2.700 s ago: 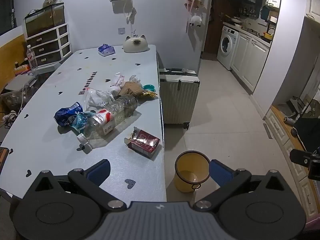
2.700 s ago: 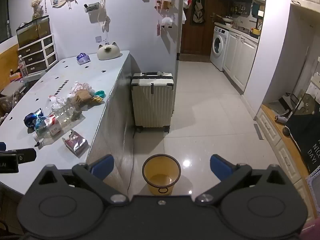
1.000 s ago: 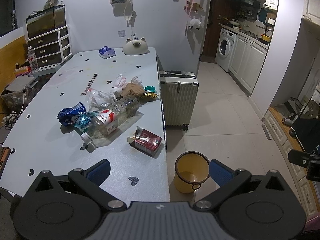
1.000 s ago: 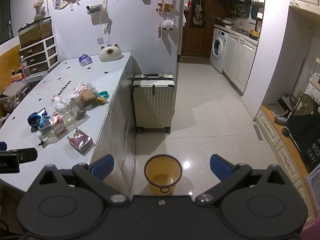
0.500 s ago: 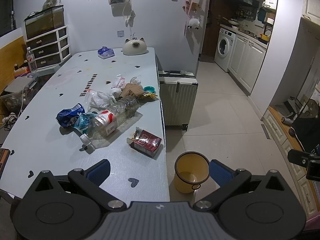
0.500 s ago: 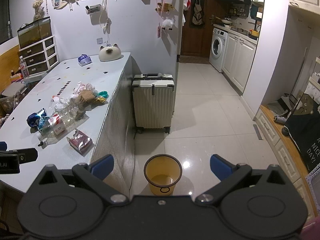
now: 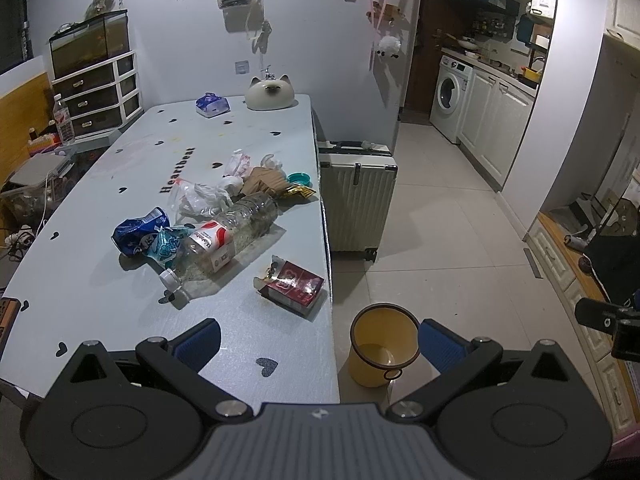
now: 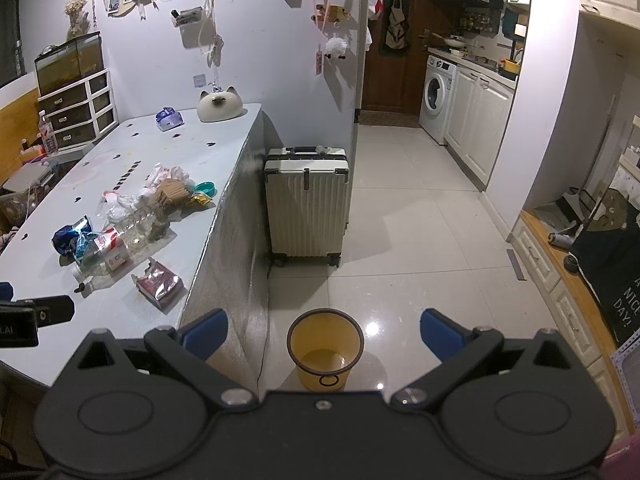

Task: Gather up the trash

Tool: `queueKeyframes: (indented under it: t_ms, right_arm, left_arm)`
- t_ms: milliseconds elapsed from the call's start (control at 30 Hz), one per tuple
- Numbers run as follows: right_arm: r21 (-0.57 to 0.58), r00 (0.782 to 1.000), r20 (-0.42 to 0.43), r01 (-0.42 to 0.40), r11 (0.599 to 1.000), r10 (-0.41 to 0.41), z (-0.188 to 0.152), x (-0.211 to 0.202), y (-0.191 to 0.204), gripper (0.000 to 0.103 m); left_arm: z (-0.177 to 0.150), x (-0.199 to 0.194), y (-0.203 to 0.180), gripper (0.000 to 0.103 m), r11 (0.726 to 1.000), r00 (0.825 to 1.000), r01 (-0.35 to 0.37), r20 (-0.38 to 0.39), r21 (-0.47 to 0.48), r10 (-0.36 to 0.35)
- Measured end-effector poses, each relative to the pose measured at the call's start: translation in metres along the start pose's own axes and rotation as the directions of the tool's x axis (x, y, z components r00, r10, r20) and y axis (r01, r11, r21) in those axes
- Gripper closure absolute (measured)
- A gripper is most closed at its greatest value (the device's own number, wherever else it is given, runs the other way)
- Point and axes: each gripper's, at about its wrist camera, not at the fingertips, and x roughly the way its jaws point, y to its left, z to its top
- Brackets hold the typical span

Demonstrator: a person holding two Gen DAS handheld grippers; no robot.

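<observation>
Red carton (image 7: pixel 294 285) near table (image 7: pixel 100 312) edge; bin (image 7: pixel 384 350) on floor below.

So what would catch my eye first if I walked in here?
Probably the heap of litter on the long table: a clear plastic bottle, a crushed blue can and a torn red packet. Next, the yellow waste bin on the floor beside the table, near a white suitcase.

I see bare table (image 7: pixel 100 288) between my left gripper (image 7: pixel 318 340) and the carton (image 7: pixel 294 286). Behind it, a bottle (image 7: pixel 228 236) and wrappers crowd together. The bin (image 8: pixel 325 354) stands on open floor; a suitcase (image 8: pixel 307 204) blocks the aisle beyond.
</observation>
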Motion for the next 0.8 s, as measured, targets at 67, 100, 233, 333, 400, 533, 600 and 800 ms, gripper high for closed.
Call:
queueKeyframes:
  t_ms: [67, 100, 233, 333, 400, 533, 600, 800]
  right_arm:
    - [-0.002, 1.0, 0.0, -0.001, 1.0, 0.001, 0.001, -0.001, 0.0, 0.0]
    - [-0.002, 1.0, 0.001, -0.001, 1.0, 0.001, -0.001, 0.0, 0.002, 0.0]
    - [-0.003, 1.0, 0.0, -0.002, 1.0, 0.002, -0.001, 0.003, 0.002, 0.0]
    - [-0.004, 1.0, 0.001, -0.004, 1.0, 0.004, -0.001, 0.003, 0.002, 0.0]
    - [-0.003, 1.0, 0.0, -0.004, 1.0, 0.004, 0.0, 0.003, 0.002, 0.0]
    - [-0.004, 1.0, 0.0, -0.004, 1.0, 0.004, 0.0, 0.004, 0.001, 0.0]
    - [-0.004, 1.0, 0.0, -0.003, 1.0, 0.003, 0.0, 0.003, 0.002, 0.0]
    - [-0.006, 1.0, 0.005, -0.002, 1.0, 0.002, 0.001, 0.005, 0.001, 0.0]
  left_arm:
    - [0.002, 0.001, -0.001, 0.0, 1.0, 1.0, -0.001, 0.0, -0.002, 0.001]
    - [0.006, -0.001, 0.001, 0.0, 1.0, 1.0, -0.003, -0.001, -0.003, 0.003]
    - [0.008, 0.003, 0.0, 0.0, 1.0, 1.0, -0.005, -0.002, -0.002, 0.005]
    - [0.01, 0.003, 0.001, 0.0, 1.0, 1.0, -0.006, -0.001, -0.005, 0.006]
    - [0.012, 0.004, 0.001, 0.0, 1.0, 1.0, -0.008, -0.001, -0.004, 0.008]
    - [0.009, 0.003, 0.002, 0.0, 1.0, 1.0, -0.006, 0.0, -0.003, 0.006]
    - [0.013, 0.004, 0.003, 0.0, 1.0, 1.0, -0.009, -0.001, -0.003, 0.009]
    - [0.016, 0.006, 0.007, 0.0, 1.0, 1.0, -0.023, 0.003, -0.007, 0.023]
